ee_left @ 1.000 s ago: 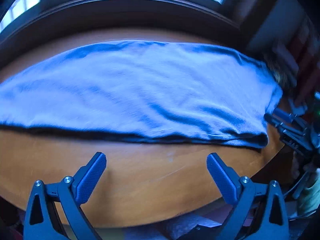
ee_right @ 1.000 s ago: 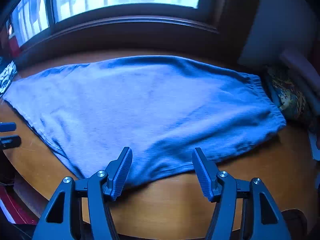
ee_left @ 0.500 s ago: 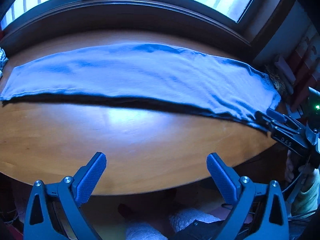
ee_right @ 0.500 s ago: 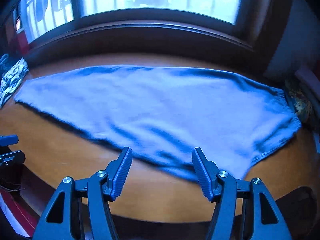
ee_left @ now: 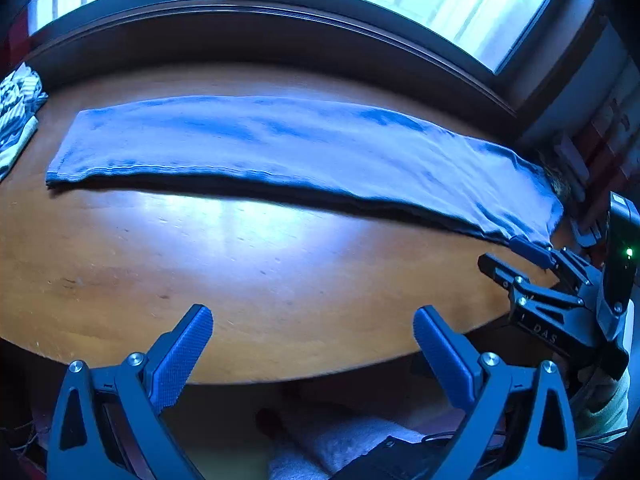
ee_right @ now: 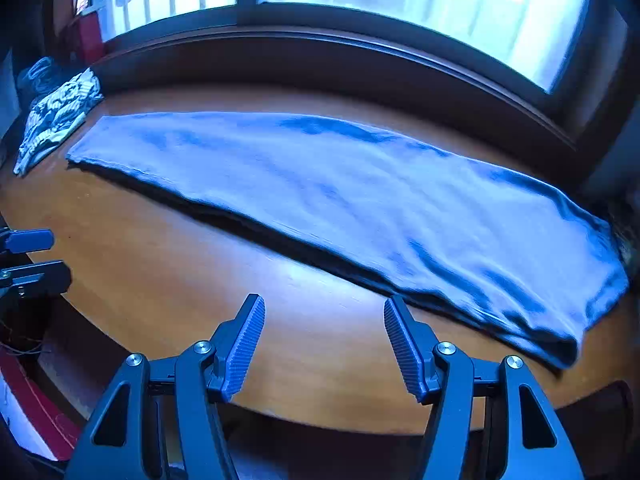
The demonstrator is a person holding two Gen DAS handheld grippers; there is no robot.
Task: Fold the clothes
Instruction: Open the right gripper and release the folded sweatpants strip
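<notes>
A blue garment (ee_left: 304, 152) (ee_right: 344, 208) lies folded into a long flat strip along the far side of the round wooden table (ee_left: 248, 264) (ee_right: 168, 280). My left gripper (ee_left: 312, 312) hangs open over the table's near edge, well short of the garment, with nothing between its fingers. My right gripper (ee_right: 324, 304) is open too, empty, just in front of the garment's near fold. The right gripper (ee_left: 532, 256) also shows at the right edge of the left wrist view, by the garment's right end.
A striped folded cloth (ee_left: 16, 116) (ee_right: 56, 116) sits at the table's far left. A dark window sill (ee_left: 280, 36) runs behind the table. A patterned item (ee_left: 560, 184) lies past the garment's right end. The left gripper's fingertips (ee_right: 28, 240) show at the left of the right wrist view.
Both grippers have drawn back from the garment toward the table's near edge. The garment lay right in front of the fingers a second ago and now lies farther off, still and flat.
</notes>
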